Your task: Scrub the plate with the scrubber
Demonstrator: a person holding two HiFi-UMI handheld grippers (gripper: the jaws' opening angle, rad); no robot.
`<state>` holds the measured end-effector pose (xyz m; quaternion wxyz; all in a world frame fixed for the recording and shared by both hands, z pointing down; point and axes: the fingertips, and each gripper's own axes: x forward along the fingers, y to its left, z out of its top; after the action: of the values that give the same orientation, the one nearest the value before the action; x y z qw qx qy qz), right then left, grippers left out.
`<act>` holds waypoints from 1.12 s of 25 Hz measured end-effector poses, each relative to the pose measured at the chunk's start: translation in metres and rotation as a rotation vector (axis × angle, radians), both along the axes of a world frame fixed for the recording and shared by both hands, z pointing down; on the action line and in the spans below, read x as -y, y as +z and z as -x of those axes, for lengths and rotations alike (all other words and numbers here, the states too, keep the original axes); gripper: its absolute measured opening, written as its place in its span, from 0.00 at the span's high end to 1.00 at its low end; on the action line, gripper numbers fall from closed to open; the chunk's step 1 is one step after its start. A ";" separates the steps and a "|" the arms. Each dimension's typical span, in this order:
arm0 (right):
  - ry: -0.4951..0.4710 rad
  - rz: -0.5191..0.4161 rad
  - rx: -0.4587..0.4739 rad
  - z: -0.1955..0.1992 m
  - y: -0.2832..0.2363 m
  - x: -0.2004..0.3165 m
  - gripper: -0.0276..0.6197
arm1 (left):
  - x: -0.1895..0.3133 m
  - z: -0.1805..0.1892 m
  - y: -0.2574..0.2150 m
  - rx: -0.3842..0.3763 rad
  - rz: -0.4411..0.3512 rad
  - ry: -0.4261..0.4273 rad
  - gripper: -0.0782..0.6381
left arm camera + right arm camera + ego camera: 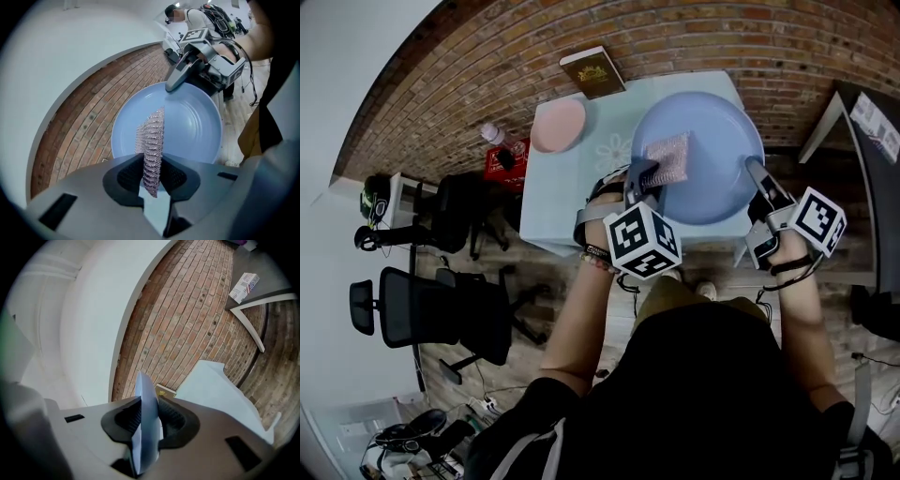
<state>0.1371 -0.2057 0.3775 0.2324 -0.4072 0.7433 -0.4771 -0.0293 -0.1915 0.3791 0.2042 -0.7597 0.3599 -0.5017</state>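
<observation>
A large pale blue plate point(712, 159) is held above the light blue table point(553, 197). My right gripper point(754, 171) is shut on its right rim; in the right gripper view the plate's edge point(146, 418) stands upright between the jaws. My left gripper point(649, 175) is shut on a silvery pink mesh scrubber point(667, 156), which lies over the plate's left half. In the left gripper view the scrubber point(152, 145) stands on edge in front of the plate point(197, 126), and the right gripper point(174, 80) shows at the far rim.
A pink plate point(558, 125) and a brown book point(592, 71) lie at the table's far left. A red box with a bottle point(506, 150) and office chairs point(431, 309) stand left of the table. A dark desk point(872, 141) is at the right. A brick floor lies beyond.
</observation>
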 end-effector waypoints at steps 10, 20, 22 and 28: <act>-0.021 0.008 -0.031 0.016 0.004 0.006 0.80 | -0.062 -0.011 0.017 -0.149 0.192 0.104 0.77; -0.027 0.009 -0.037 0.019 0.004 -0.009 0.80 | -0.073 -0.061 0.006 -0.284 0.146 0.191 0.77; -0.018 0.013 -0.030 0.015 0.006 -0.011 0.80 | -0.067 -0.062 -0.003 -0.309 0.099 0.174 0.77; 0.005 0.013 -0.037 0.004 0.005 -0.015 0.80 | -0.053 -0.061 -0.032 -0.337 -0.079 0.156 0.77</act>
<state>0.1329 -0.1904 0.3822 0.2173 -0.4192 0.7433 -0.4739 0.0316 -0.1388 0.3471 0.2090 -0.8499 0.3483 -0.3356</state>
